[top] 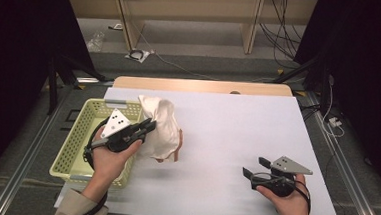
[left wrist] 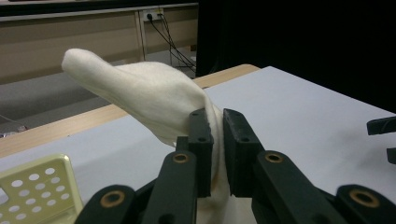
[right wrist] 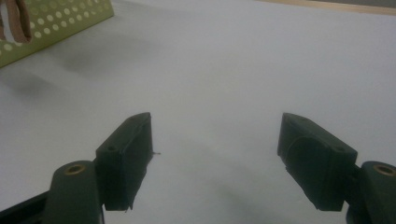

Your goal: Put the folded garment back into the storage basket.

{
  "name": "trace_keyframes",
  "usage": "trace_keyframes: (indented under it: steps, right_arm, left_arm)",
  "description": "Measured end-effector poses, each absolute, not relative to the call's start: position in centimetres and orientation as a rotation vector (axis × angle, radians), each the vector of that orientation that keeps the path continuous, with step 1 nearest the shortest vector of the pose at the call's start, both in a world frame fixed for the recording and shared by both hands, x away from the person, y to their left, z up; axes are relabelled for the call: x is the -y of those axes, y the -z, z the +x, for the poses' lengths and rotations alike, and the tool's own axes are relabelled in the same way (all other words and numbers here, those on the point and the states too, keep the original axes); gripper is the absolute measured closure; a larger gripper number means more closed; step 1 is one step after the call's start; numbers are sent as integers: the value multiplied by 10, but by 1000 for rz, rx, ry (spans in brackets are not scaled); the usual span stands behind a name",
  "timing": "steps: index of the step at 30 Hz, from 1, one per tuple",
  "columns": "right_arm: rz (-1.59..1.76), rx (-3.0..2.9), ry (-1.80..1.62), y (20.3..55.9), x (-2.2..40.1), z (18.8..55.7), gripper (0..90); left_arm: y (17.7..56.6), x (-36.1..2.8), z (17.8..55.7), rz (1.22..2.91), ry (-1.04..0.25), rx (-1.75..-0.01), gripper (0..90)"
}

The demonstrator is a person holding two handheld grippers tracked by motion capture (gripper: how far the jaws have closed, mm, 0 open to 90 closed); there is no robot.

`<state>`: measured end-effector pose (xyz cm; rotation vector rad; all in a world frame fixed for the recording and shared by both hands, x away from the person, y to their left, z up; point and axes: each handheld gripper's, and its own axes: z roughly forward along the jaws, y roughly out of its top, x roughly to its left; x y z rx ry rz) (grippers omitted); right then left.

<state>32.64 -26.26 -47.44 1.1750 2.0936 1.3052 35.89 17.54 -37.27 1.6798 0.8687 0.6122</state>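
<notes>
Left gripper [top: 150,126]: jaws clamped together on a fold of cream cloth [top: 161,126], seen plainly in the left gripper view, where the fabric [left wrist: 149,95] is pinched between the two pads and rises past them in a blunt peak toward 11 o'clock. In the high view the cloth hangs lifted at the basket's right edge, its lower part draping toward the surface; a brownish strip shows at its underside. Whether the hem touches the surface cannot be told.

Right gripper [top: 248,174]: jaws wide apart, nothing between them. It sits low over the surface at about 4 o'clock from the cloth, well apart from it. The right gripper view shows bare surface between the pads [right wrist: 126,158].

Basket [top: 79,136]: pale yellow-green, perforated, at the left edge of the surface, at 9 o'clock from the cloth. The left hand [top: 109,160] and gripper cover its right wall; its contents cannot be made out.

Surface [top: 237,135]: white sheet on a wooden top whose far edge shows at 12 o'clock.

Room: grey floor beyond, with loose cables, a clear bag and wooden furniture legs at the far wall; black drapes at both sides. Metal rails run along the floor left and right. Both forearms are cut off by the bottom edge.
</notes>
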Motion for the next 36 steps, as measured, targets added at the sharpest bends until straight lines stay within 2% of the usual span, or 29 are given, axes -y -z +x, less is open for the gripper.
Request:
trace_keyframes:
  steps: [36]
  right_arm:
    - [1176, -2099, -1296, 474, 263, 326, 274]
  left_arm:
    - [369, -183, 359, 1659, -625, -884, 817]
